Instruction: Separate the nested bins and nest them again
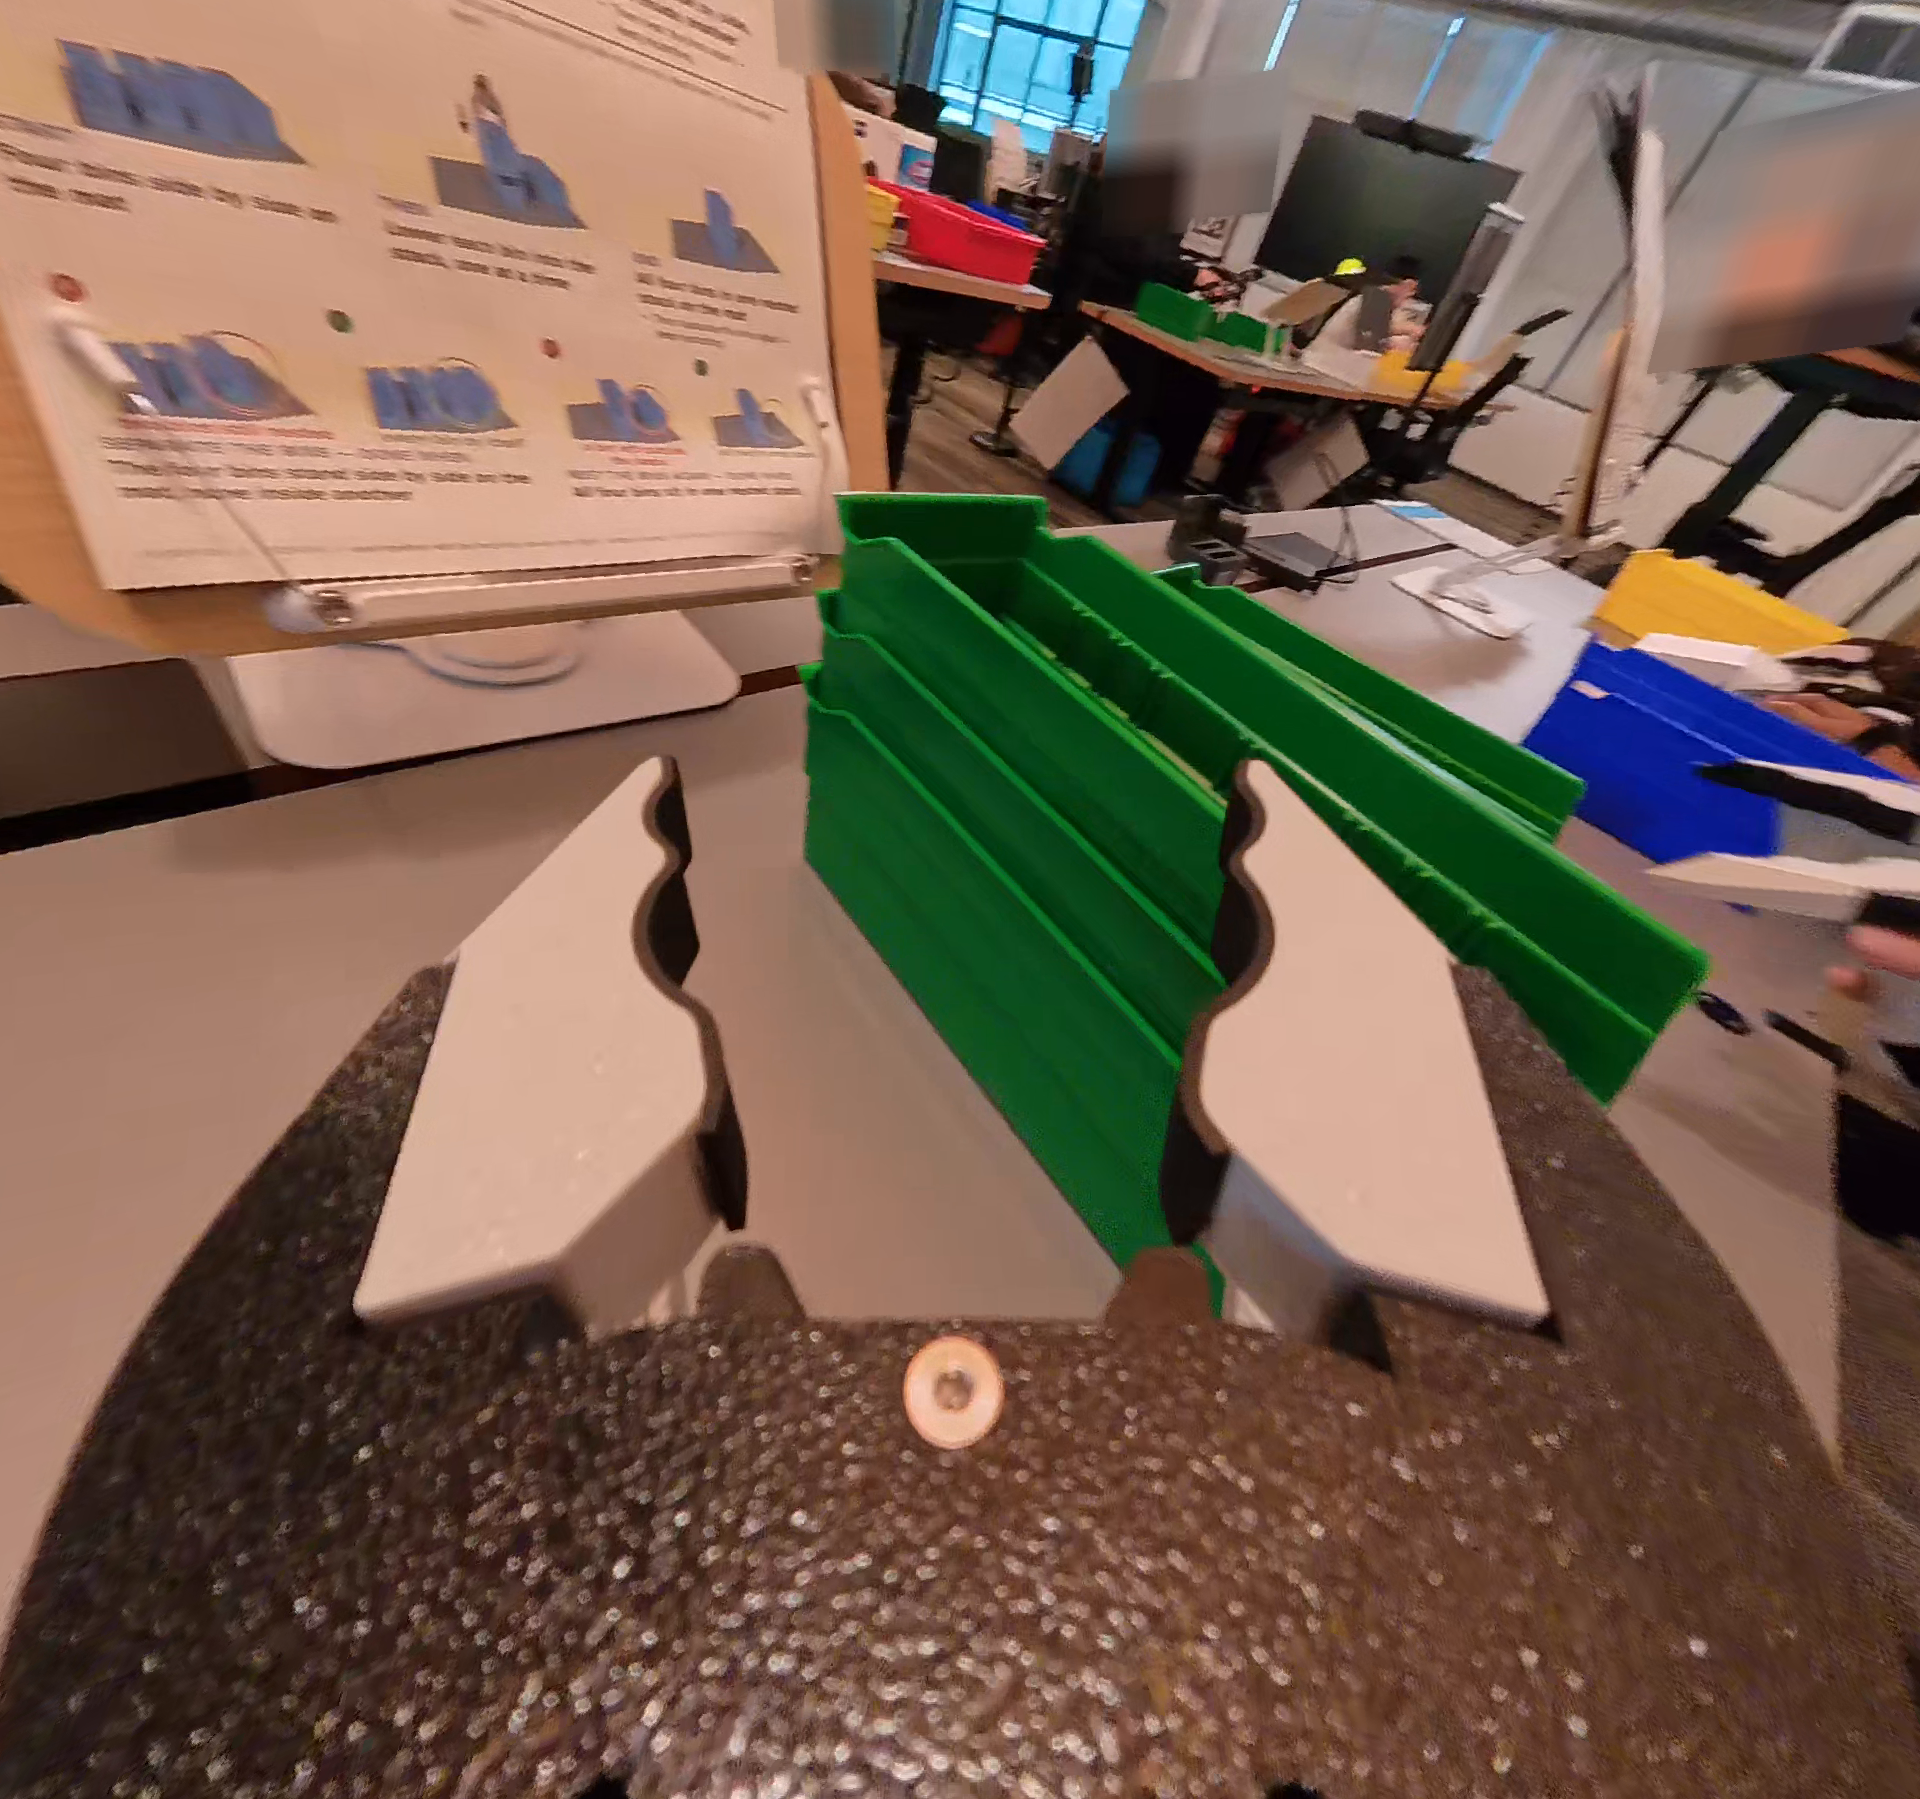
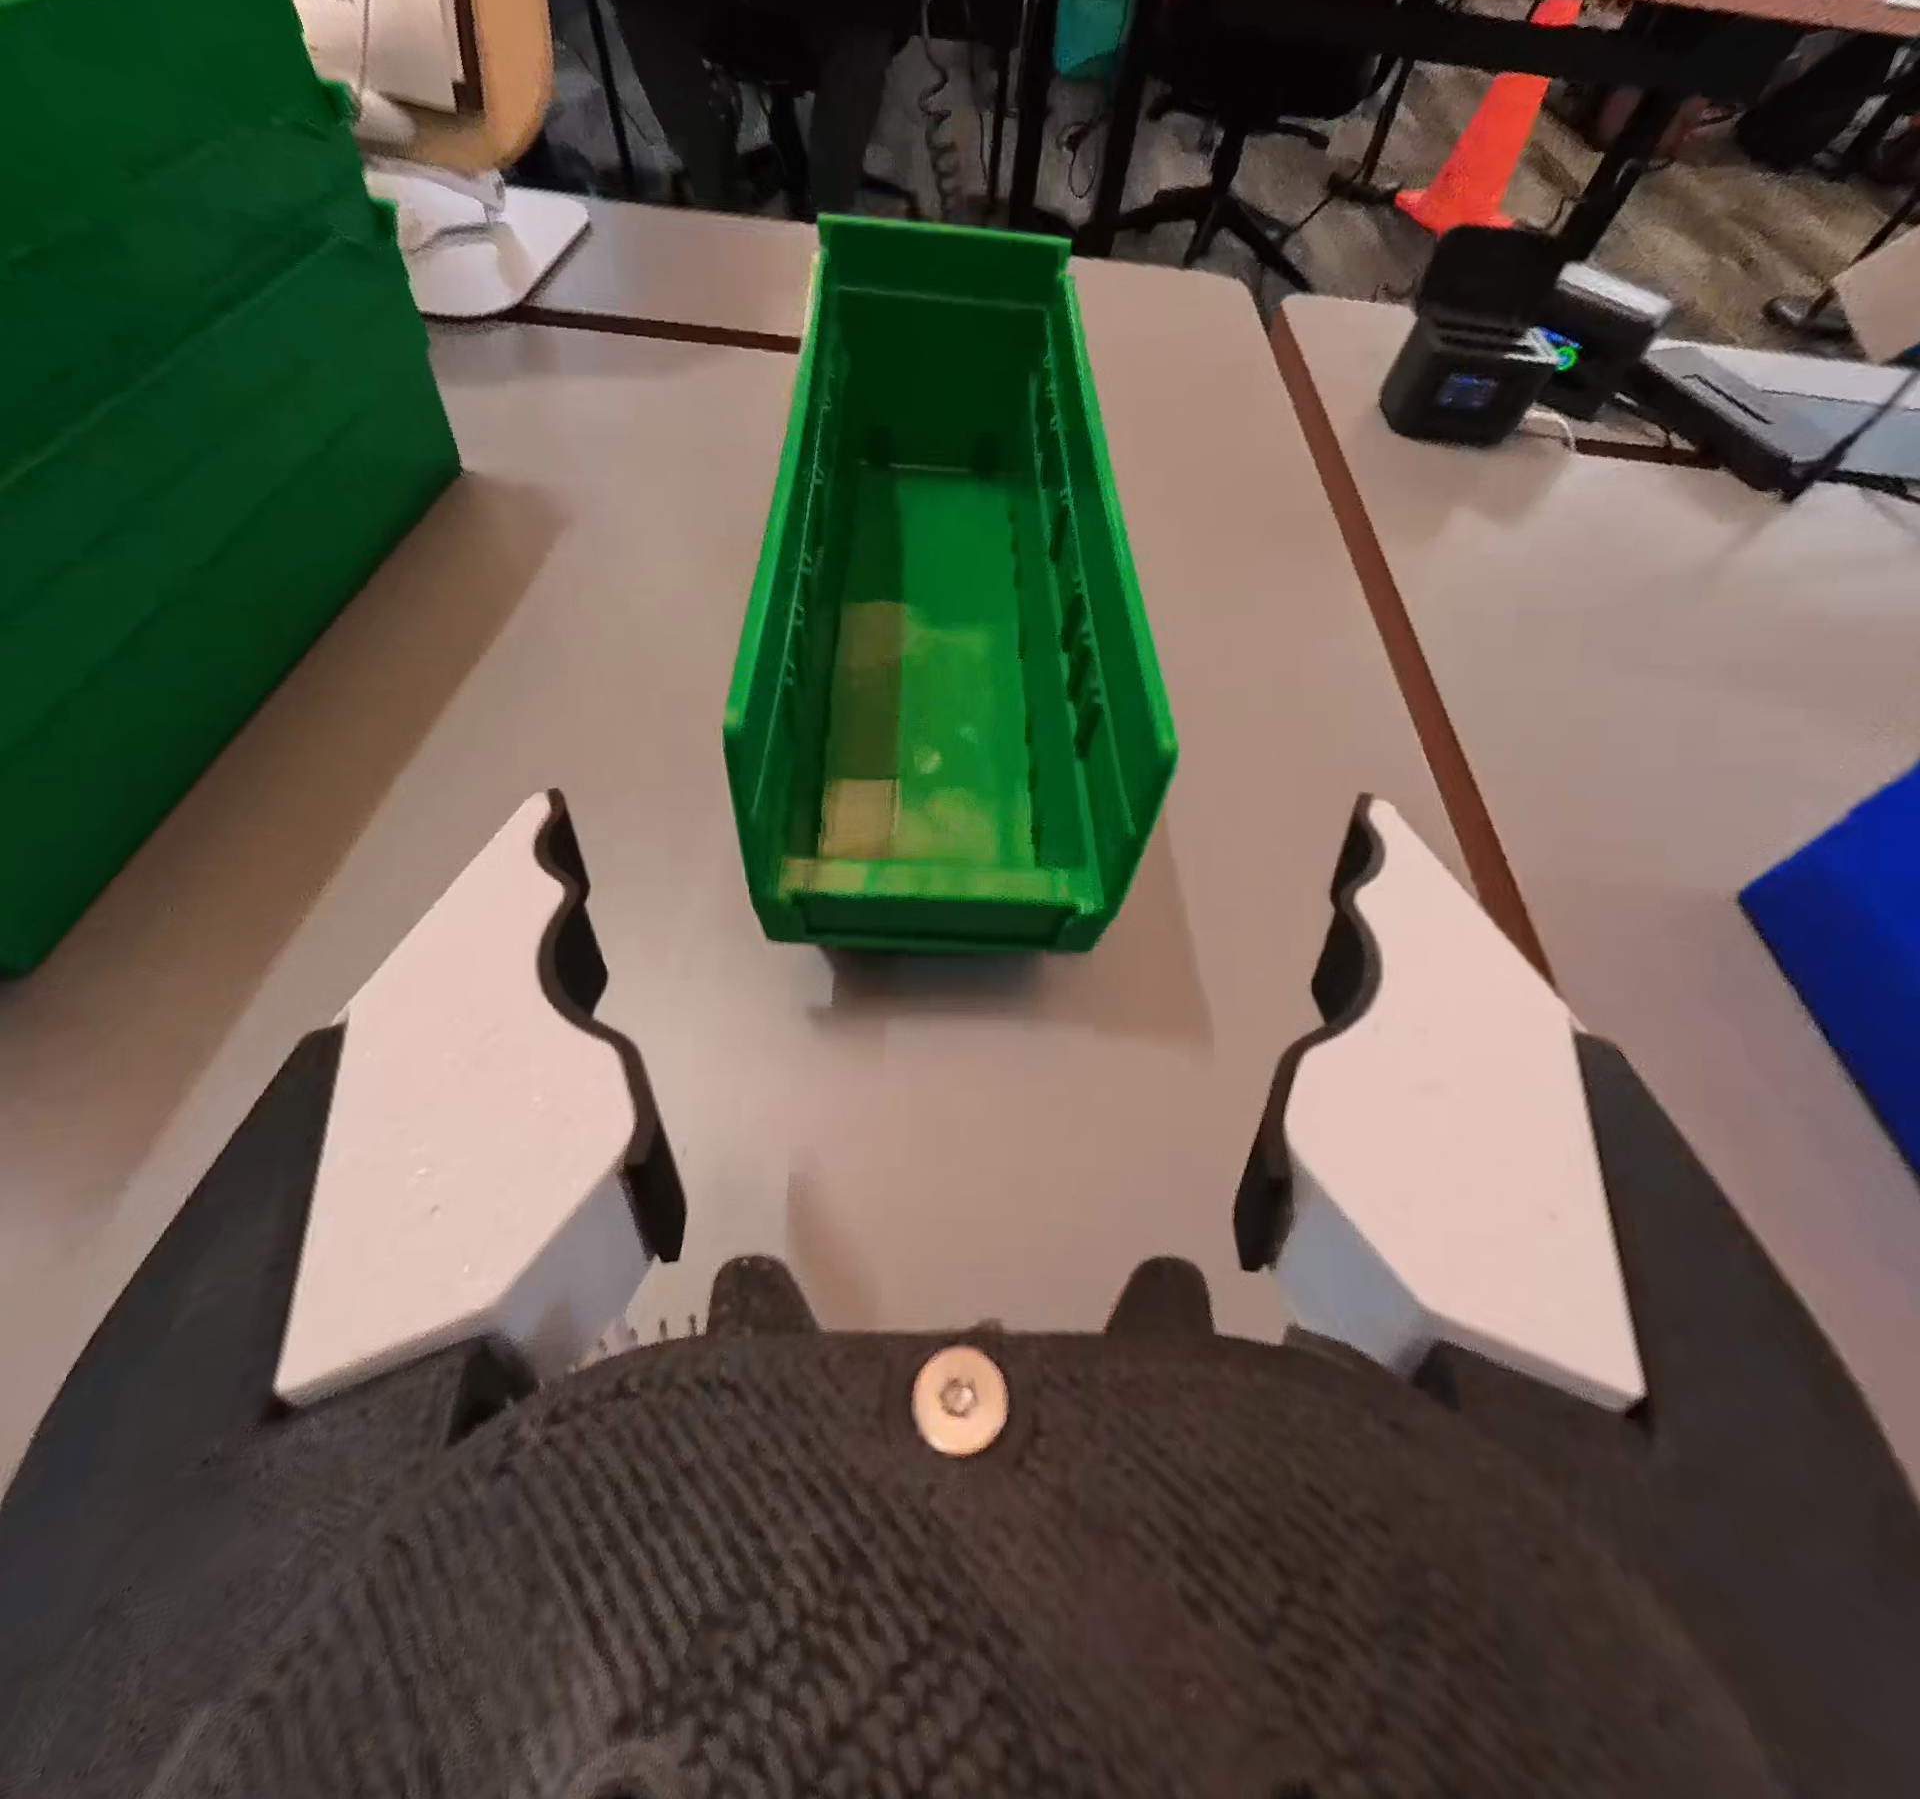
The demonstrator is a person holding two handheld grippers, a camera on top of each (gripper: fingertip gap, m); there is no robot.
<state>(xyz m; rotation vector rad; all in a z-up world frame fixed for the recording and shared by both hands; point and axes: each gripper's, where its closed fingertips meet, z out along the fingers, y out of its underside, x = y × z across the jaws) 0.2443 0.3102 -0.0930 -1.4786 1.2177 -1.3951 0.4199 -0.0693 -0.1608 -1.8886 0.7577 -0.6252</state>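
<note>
Straight ahead of the right gripper (image 2: 961,819): a single green bin (image 2: 951,606), standing alone on the grey table (image 2: 1558,710), long axis running directly away along the line of the fingers, low open front end nearest, tall back wall farthest. Jaws spread wide, wider than the bin's short front, nothing between them. Gap of bare table between fingertips and bin front, so near but not touching. Off to this gripper's left, at the edge of view, the green stack.

Ahead and slightly right of the left gripper (image 1: 961,773): the nested stack of green bins (image 1: 997,793), several rims stepped one inside another, long axis slanting from far-left to near-right across the fingers. Jaws apart here too, empty; the right finger (image 1: 1351,1022) overlaps the stack's side in view, contact impossible to confirm.

Likely the right gripper nearer to the lone bin, squarely lined up with it. Probably separation partly done, with more bins to lift from the stack.
</note>
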